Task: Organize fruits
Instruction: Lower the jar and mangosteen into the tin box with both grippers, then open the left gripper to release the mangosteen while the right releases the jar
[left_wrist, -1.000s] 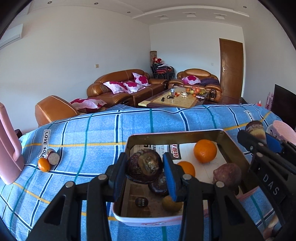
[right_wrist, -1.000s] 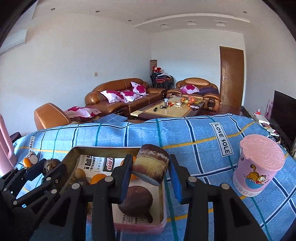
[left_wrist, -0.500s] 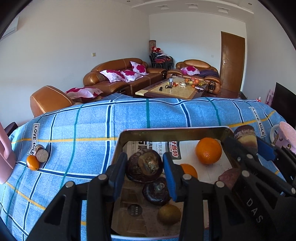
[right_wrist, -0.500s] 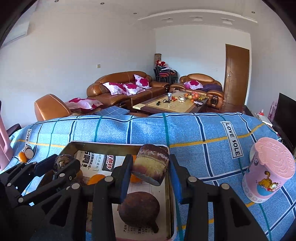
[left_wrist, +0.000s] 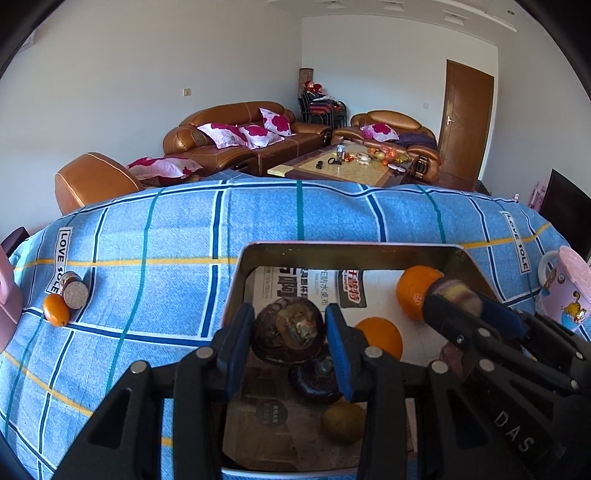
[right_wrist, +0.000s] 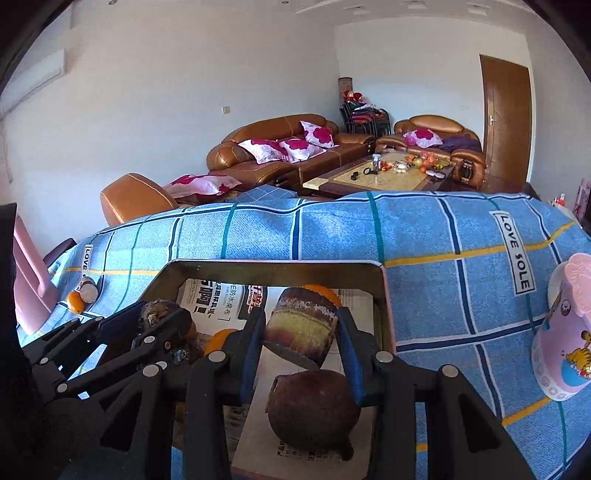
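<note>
The left gripper (left_wrist: 290, 345) is squeezed tight on a dark round fruit (left_wrist: 289, 336), and it hangs over the near left part of the tray (left_wrist: 347, 251). The right gripper (right_wrist: 301, 338) is squeezed tight on a brown and yellow fruit chunk (right_wrist: 301, 325), and it hangs over the right side of the same tray. The tray sits on the blue checked cloth (left_wrist: 166, 240) and has newspaper (left_wrist: 306, 284) on its bottom. Inside it lie two oranges, a big orange (left_wrist: 415, 295) at the back and a smaller orange (left_wrist: 380, 336) nearer, plus another dark fruit (left_wrist: 314, 380), a small brownish green fruit (left_wrist: 341, 422) and a big brown fruit (right_wrist: 314, 410) right under the right gripper. I think both fruits are about to be put down in the tray. To do it well, each gripper should go down slowly to a bare bit of newspaper, not on top of another fruit. The left one has little room, so it should slide toward the bare back left corner first. The two grippers are close, so it helps to lower one at a time so they do not bump. Open the fingers only when the fruit rests on the paper, so it does not roll. A little orange fruit (left_wrist: 56, 314) and a short round piece (left_wrist: 75, 293) touch each other out on the cloth, far to the left, and they wait for later.
</note>
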